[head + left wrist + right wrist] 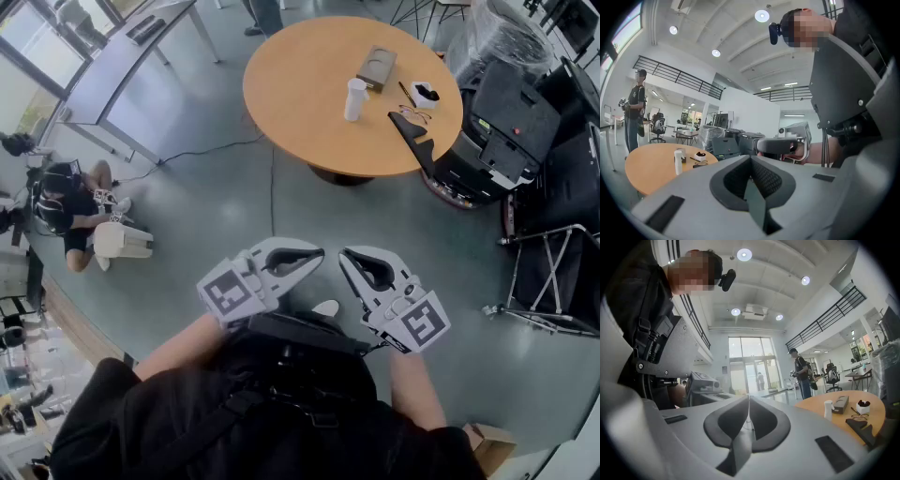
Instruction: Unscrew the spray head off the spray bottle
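Grey polished floor [206, 216] fills most of the head view. At the far left of the frame a person in dark clothes [70, 211] sits on it, with a white boxy object [122, 241] just beside them. A long grey worktop [131, 56] runs across the upper left corner.

At lower centre the wearer's bare forearms hold both tools in front of a black top. The left claw [314, 255] is closed: in the left gripper view its two dark pads [761, 176] meet along one seam with nothing between them. The right claw [347, 258] sits just beside it, tips near each other but apart. It too is closed and empty, its pads [761, 420] pressed together in the right gripper view.

Well above them, at upper centre, stands a round wooden worktop [300, 103]. The white spray bottle [355, 98] stands upright on it with its spray head on top, well apart from both claws. It also shows small at the left of the left gripper view [678, 161] and at the right of the right gripper view [828, 409]. To its right lie a flat brown box [376, 67], a pair of spectacles [415, 114] and a small white-and-black item [425, 92].

Black equipment cases [511, 112] crowd the upper right, and a folded metal stand [548, 281] lies on the floor at the right edge.
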